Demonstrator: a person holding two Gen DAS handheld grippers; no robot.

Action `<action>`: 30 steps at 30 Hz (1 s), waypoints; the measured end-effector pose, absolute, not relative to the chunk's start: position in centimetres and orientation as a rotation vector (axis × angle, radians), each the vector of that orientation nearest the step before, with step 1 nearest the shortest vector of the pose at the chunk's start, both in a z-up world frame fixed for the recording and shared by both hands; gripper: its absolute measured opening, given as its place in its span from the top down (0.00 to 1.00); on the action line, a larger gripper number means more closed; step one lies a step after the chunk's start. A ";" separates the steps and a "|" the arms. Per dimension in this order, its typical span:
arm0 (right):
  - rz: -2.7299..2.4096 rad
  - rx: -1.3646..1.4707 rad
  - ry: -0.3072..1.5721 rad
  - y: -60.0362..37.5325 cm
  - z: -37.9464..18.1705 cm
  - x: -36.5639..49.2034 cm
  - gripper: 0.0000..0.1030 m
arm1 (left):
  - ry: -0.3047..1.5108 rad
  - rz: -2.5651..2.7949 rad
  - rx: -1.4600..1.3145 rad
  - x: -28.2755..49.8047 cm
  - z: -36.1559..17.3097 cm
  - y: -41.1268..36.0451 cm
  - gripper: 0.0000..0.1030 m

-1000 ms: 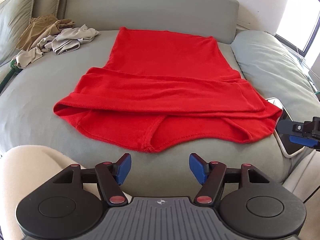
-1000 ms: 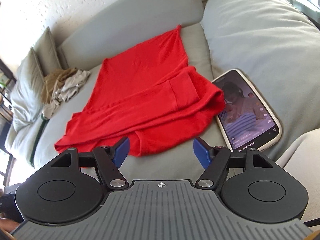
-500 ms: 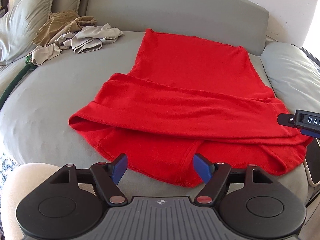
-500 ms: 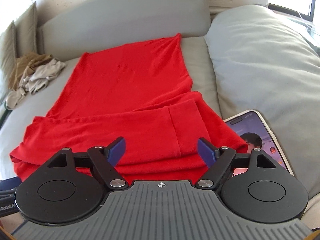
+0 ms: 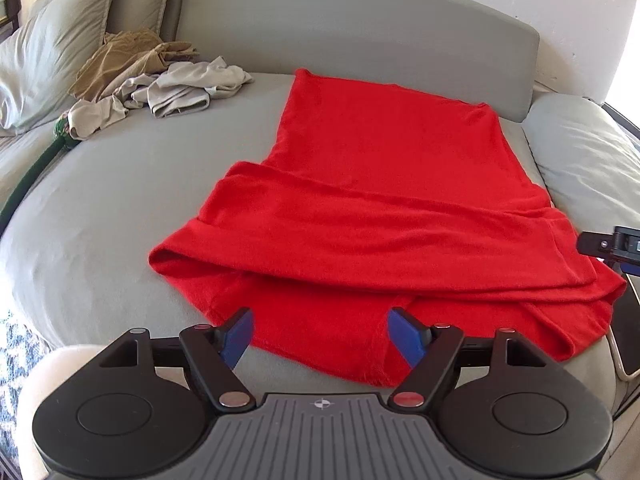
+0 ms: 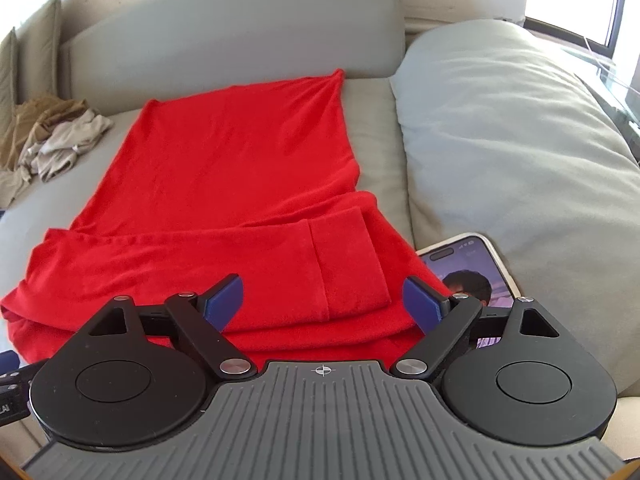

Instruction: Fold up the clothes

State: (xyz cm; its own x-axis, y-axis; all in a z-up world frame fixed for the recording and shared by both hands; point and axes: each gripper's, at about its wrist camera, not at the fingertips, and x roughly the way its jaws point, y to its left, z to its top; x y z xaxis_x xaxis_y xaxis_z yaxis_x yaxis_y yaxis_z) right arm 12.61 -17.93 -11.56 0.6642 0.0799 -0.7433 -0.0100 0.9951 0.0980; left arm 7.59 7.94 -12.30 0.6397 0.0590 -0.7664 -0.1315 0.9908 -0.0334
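Observation:
A red long-sleeved top (image 5: 384, 200) lies flat on the grey sofa seat (image 5: 120, 200), its sleeves folded across the near part. In the right wrist view the same red top (image 6: 232, 184) shows a sleeve cuff lying near the right edge. My left gripper (image 5: 322, 334) hovers over the near hem, open, nothing between its blue pads. My right gripper (image 6: 324, 302) hangs over the near right part by the cuff; its jaws are opening and grip nothing. The right gripper's tip (image 5: 608, 244) shows at the left view's right edge.
A pile of beige and tan clothes (image 5: 148, 80) lies at the far left of the seat. A phone (image 6: 468, 268) with a lit screen rests by the top's right edge. A big grey cushion (image 6: 512, 136) fills the right side. The backrest (image 5: 352, 28) stands behind.
Both grippers shifted over the sofa, so the red top now sits closer under them. The right gripper swung from a slanted view to facing the top squarely, and both jaws spread wider.

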 end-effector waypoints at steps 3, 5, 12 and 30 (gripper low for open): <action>0.093 0.172 0.821 -19.6 -11.2 13.2 0.55 | 0.808 0.106 -0.062 9.7 -11.6 9.0 0.32; 0.096 0.224 0.837 -20.4 -11.4 14.2 0.89 | 0.800 0.122 -0.057 11.8 -12.1 9.7 0.42; 0.222 0.275 0.882 -18.3 -13.3 17.9 0.88 | 0.907 0.058 -0.087 18.6 -15.7 9.7 0.85; 0.294 0.063 0.992 -15.9 -12.5 13.9 0.73 | 0.930 -0.071 0.088 11.3 -14.2 5.4 0.67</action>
State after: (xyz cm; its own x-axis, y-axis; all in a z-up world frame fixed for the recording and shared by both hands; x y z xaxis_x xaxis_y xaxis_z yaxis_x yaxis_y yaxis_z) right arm 13.90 -15.91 -12.52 0.5115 0.2725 -0.8149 -0.2154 0.9588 0.1854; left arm 11.34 5.36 -14.19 0.5961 -0.0229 -0.8026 0.0986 0.9941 0.0450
